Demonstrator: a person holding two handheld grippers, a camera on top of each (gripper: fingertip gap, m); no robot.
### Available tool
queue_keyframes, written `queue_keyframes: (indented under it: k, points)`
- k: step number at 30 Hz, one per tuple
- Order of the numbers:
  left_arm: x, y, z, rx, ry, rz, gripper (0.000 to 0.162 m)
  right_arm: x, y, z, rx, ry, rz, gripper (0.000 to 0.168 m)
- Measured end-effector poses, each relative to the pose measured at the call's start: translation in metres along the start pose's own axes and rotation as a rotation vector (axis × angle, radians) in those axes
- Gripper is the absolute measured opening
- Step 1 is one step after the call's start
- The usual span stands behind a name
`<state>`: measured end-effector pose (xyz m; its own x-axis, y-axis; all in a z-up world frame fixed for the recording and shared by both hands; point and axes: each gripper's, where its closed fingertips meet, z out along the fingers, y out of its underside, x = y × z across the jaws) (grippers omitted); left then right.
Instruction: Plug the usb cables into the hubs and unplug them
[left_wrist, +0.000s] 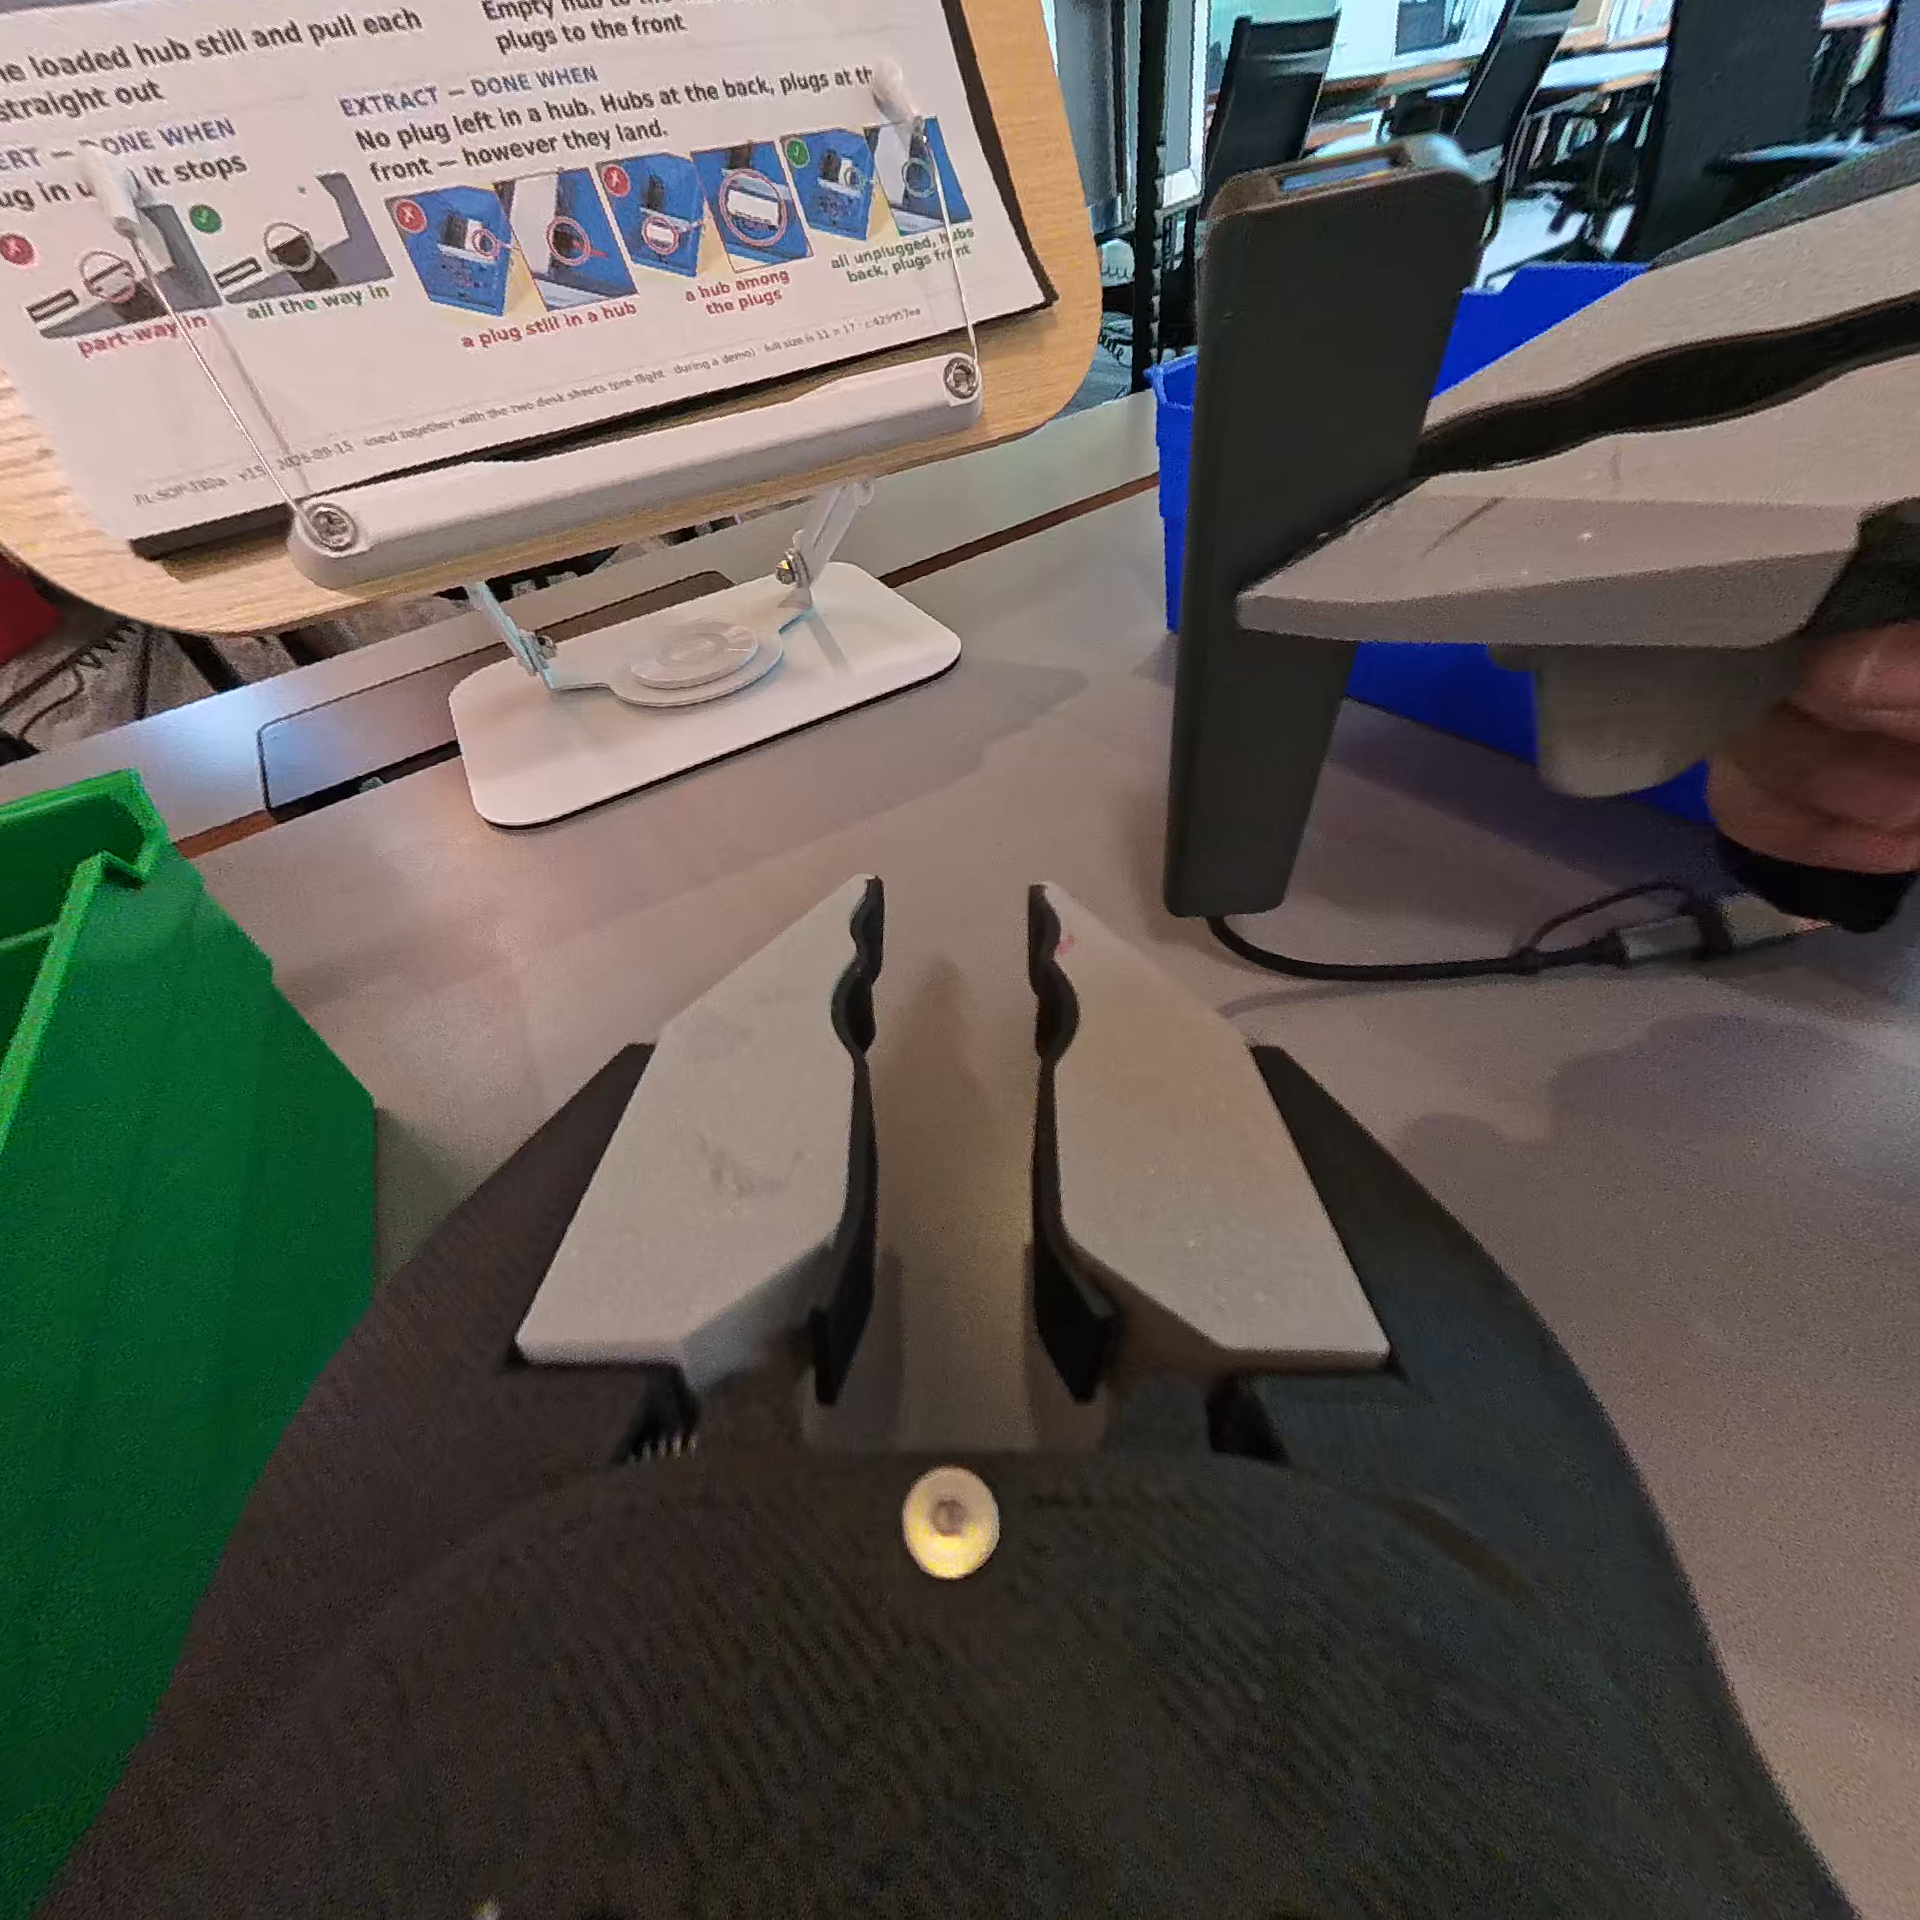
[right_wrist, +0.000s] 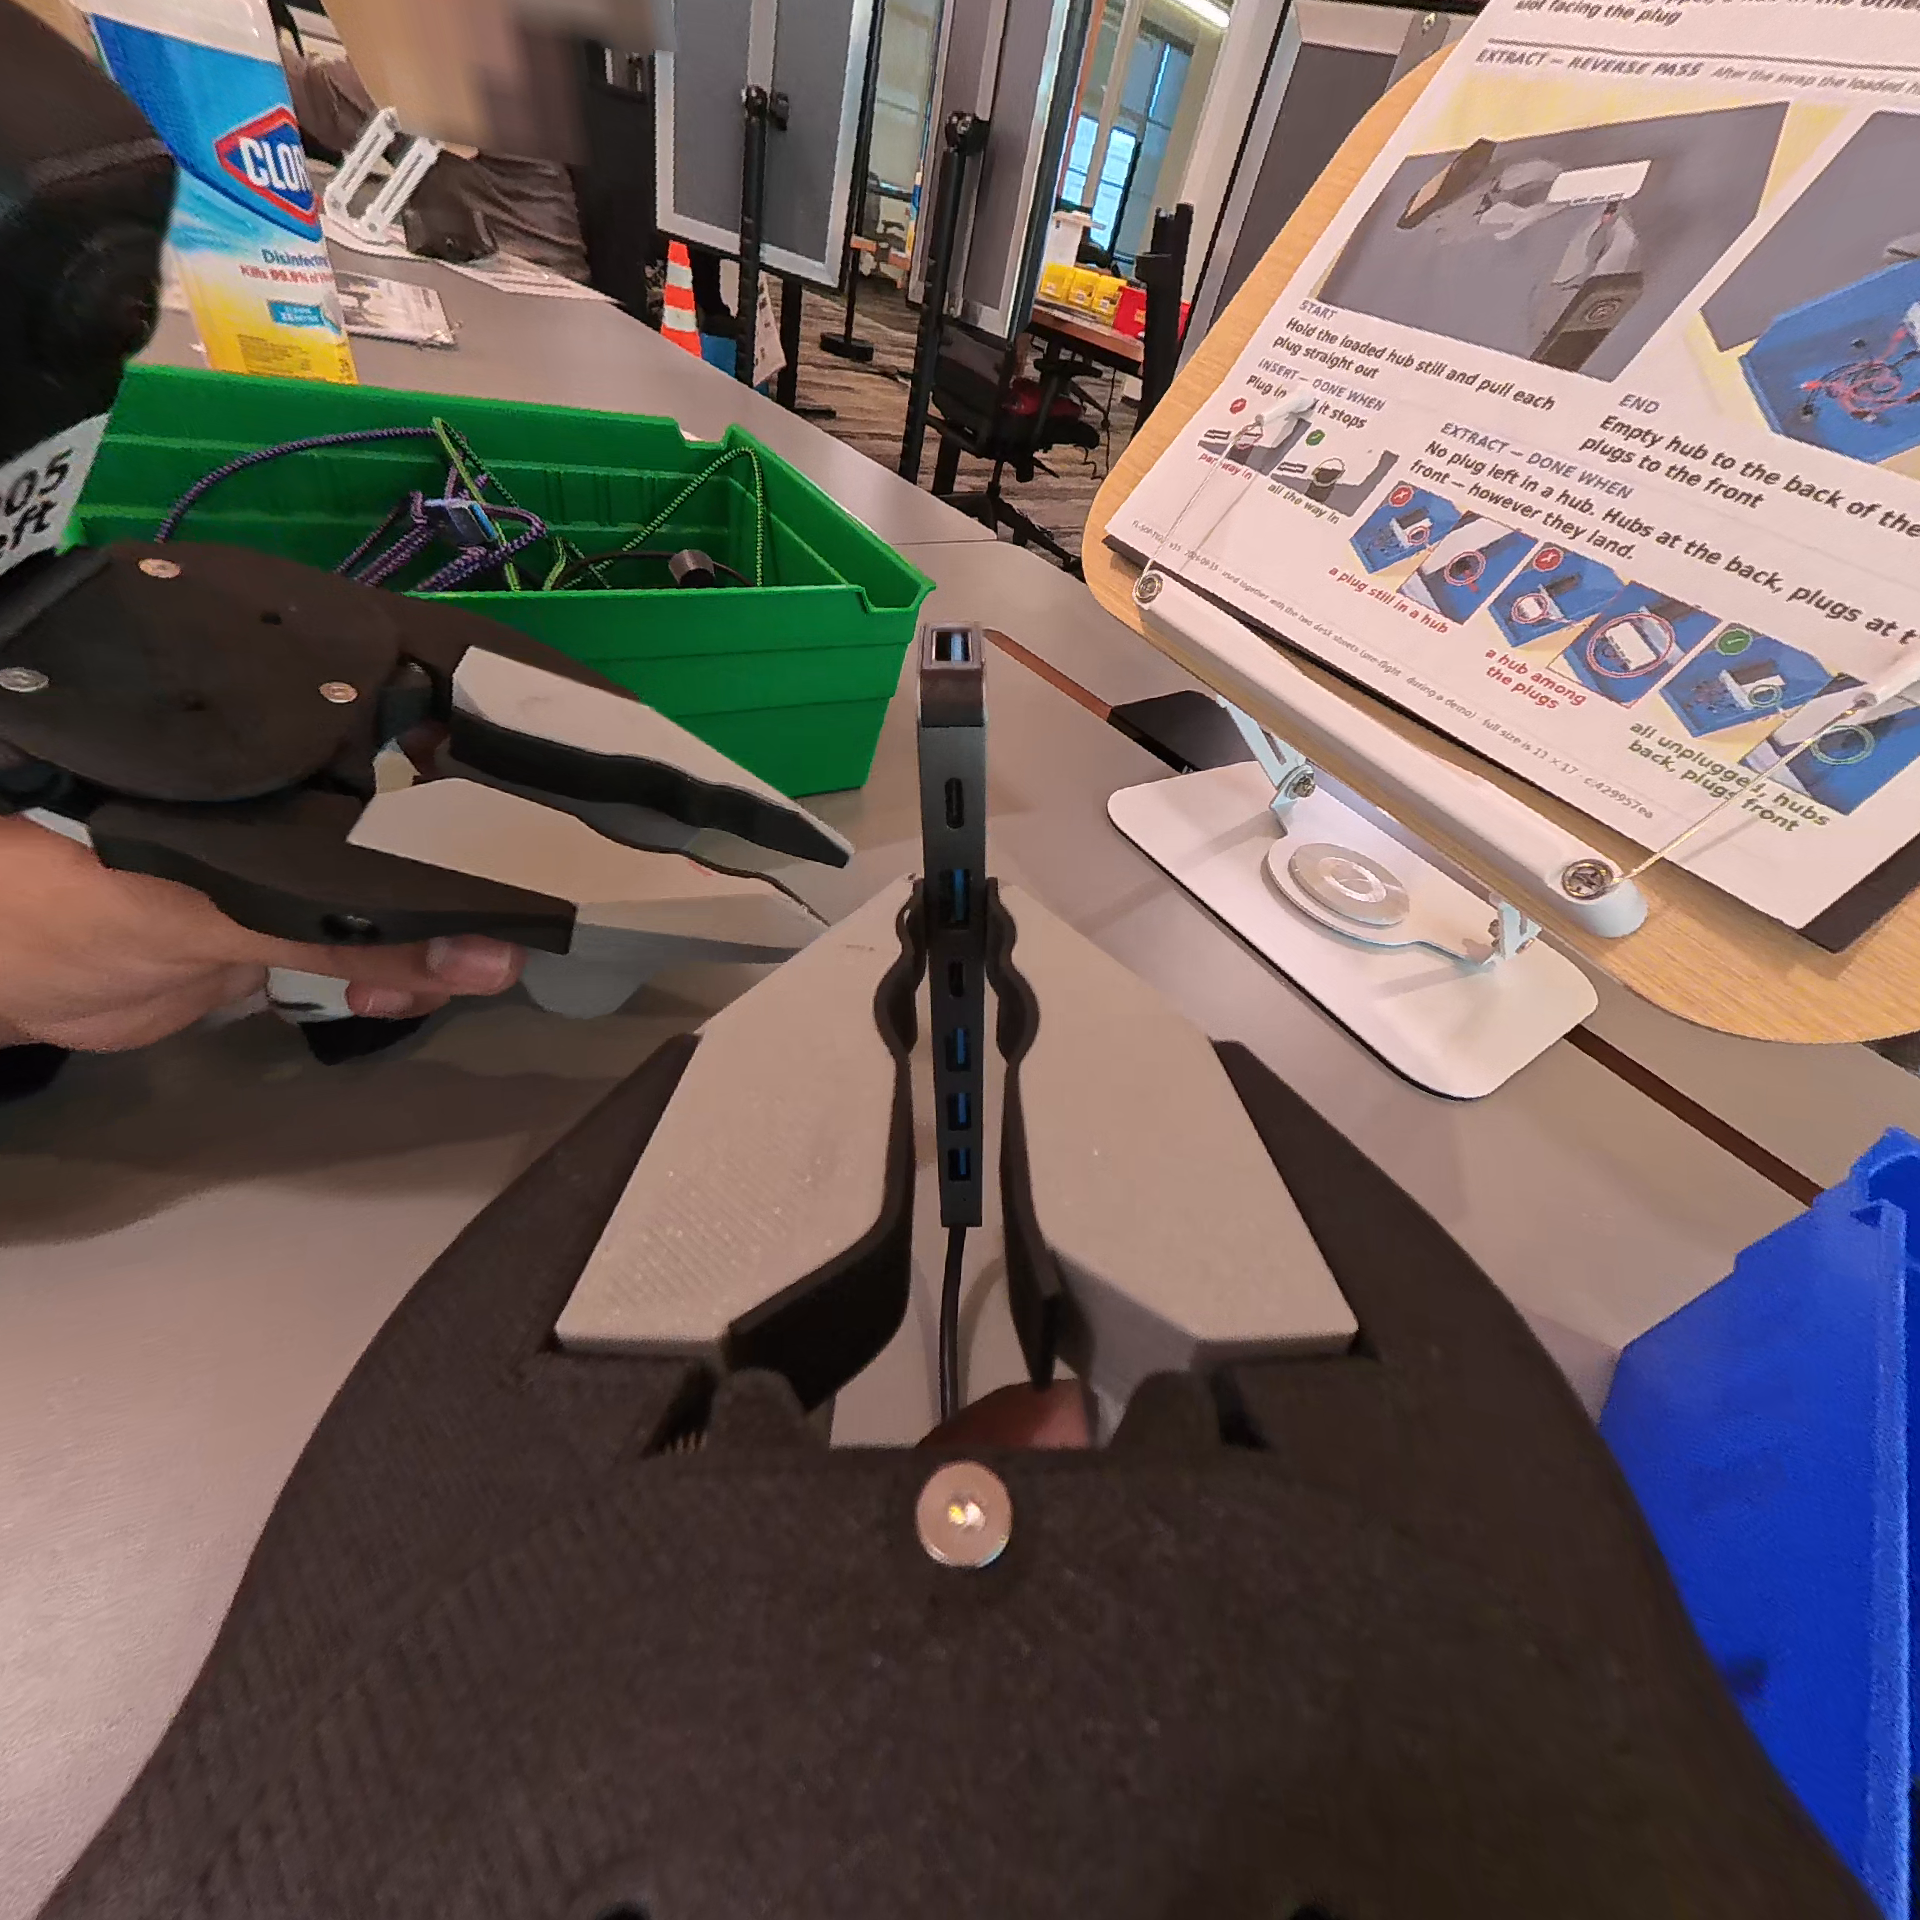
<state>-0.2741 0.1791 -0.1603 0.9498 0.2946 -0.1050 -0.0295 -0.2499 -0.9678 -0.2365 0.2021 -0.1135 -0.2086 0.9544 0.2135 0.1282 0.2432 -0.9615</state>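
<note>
My right gripper (right_wrist: 954, 904) is shut on a dark grey USB hub (right_wrist: 948, 727), holding it upright on edge above the grey table, its row of ports facing the camera and its black cable (right_wrist: 951, 1309) hanging down. In the left wrist view the hub (left_wrist: 1299, 520) stands at upper right, clamped by the right gripper's fingers (left_wrist: 1558, 561), and its cable (left_wrist: 1403, 966) trails on the table. My left gripper (left_wrist: 956, 904) is open and empty, left of the hub; it also shows in the right wrist view (right_wrist: 826, 883). Several braided USB cables (right_wrist: 457, 520) lie in a green bin (right_wrist: 727, 665).
The green bin (left_wrist: 156, 1143) is close on my left. A blue bin (right_wrist: 1787, 1455) sits at the right, behind the hub in the left wrist view (left_wrist: 1507, 312). A white stand (left_wrist: 707, 686) holds an instruction sheet at the back. A wipes canister (right_wrist: 260, 208) stands behind the green bin. There is about 7 centimetres between the tips of the two grippers.
</note>
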Motion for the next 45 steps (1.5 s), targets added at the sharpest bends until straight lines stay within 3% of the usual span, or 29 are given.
queue_keyframes:
  k: [7, 12, 15, 19, 23, 26, 30, 33, 37, 41, 45]
  points:
    - [0.026, -0.005, -0.033, 0.039, 0.107, -0.133, 0.028, -0.002, -0.002, 0.0, 0.008, -0.006, 0.0, 0.007]
    - [0.05, -0.008, -0.072, 0.044, 0.162, -0.085, 0.029, -0.006, -0.006, -0.001, 0.024, -0.012, -0.009, 0.007]
    - [0.049, -0.029, -0.102, 0.084, 0.167, -0.062, 0.029, -0.008, -0.008, -0.001, 0.028, -0.017, -0.013, 0.007]
    - [0.017, -0.072, -0.138, 0.142, 0.091, 0.001, 0.029, -0.011, -0.007, 0.0, 0.021, -0.021, -0.025, 0.007]
    - [-0.059, -0.086, -0.156, 0.102, -0.09, 0.028, 0.031, -0.011, -0.006, 0.0, 0.022, -0.019, -0.023, 0.007]
    - [-0.119, -0.064, -0.157, -0.016, -0.225, 0.052, 0.032, -0.01, -0.006, 0.0, 0.022, -0.017, -0.017, 0.007]
    - [-0.155, -0.019, -0.141, -0.204, -0.231, 0.084, 0.036, -0.01, -0.005, 0.001, 0.018, -0.019, -0.02, 0.007]
    - [-0.148, 0.016, -0.143, -0.424, -0.137, 0.171, 0.027, -0.01, -0.004, 0.001, 0.014, -0.017, -0.027, 0.007]
    - [-0.134, 0.036, -0.175, -0.595, -0.041, 0.26, 0.045, -0.009, -0.004, 0.001, 0.018, -0.02, -0.014, 0.007]
    - [-0.129, 0.055, -0.205, -0.714, 0.034, 0.175, 0.043, -0.012, -0.002, 0.004, 0.005, -0.025, -0.028, 0.007]
    - [-0.117, 0.06, -0.225, -0.712, 0.082, 0.059, 0.045, -0.014, -0.003, 0.004, 0.004, -0.024, -0.043, 0.007]
